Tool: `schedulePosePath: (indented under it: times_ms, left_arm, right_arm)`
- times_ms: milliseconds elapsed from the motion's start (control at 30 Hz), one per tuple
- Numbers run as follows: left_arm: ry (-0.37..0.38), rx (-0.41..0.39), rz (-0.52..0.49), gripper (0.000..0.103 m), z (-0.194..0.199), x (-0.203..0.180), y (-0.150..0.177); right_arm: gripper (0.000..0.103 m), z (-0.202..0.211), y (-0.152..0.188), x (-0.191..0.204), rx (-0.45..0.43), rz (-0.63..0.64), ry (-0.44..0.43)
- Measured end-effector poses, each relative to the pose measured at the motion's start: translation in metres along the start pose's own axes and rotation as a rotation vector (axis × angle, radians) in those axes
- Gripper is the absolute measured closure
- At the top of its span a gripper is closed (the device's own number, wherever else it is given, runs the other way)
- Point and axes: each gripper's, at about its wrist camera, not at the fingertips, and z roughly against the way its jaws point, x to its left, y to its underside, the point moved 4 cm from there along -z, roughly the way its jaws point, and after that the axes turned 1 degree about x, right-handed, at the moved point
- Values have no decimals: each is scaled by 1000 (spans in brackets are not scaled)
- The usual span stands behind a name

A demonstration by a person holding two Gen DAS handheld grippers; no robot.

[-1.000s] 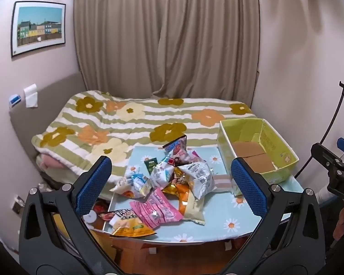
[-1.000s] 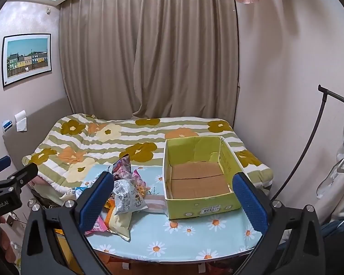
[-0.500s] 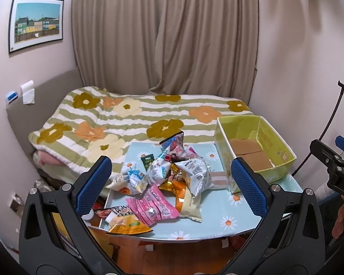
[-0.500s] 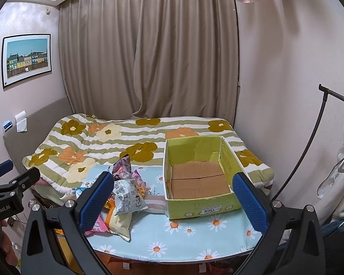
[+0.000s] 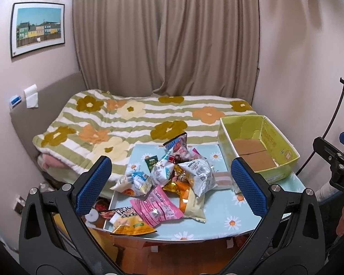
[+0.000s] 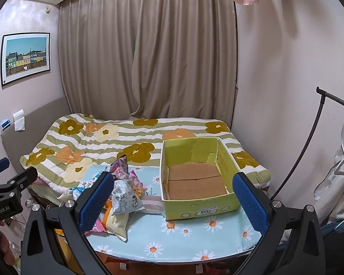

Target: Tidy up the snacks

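Grippers poised above the near tabletop edge, left gripper (image 5: 169,183) spread wide over the snack pile (image 5: 172,183), right gripper (image 6: 172,197) equally wide before the yellow-green box (image 6: 199,208). Nothing held. Snacks heaped on the floral tabletop (image 6: 183,236) beside the empty box, probably awaiting transfer. Bed (image 5: 135,119) behind.
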Motion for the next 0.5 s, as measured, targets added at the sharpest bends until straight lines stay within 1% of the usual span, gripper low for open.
schedulePosePath:
  times_ms: [500]
  left_arm:
    - [-2,8,10,0,-1,4,2]
  right_arm:
    - [0,4,-1,4,7,1,-5]
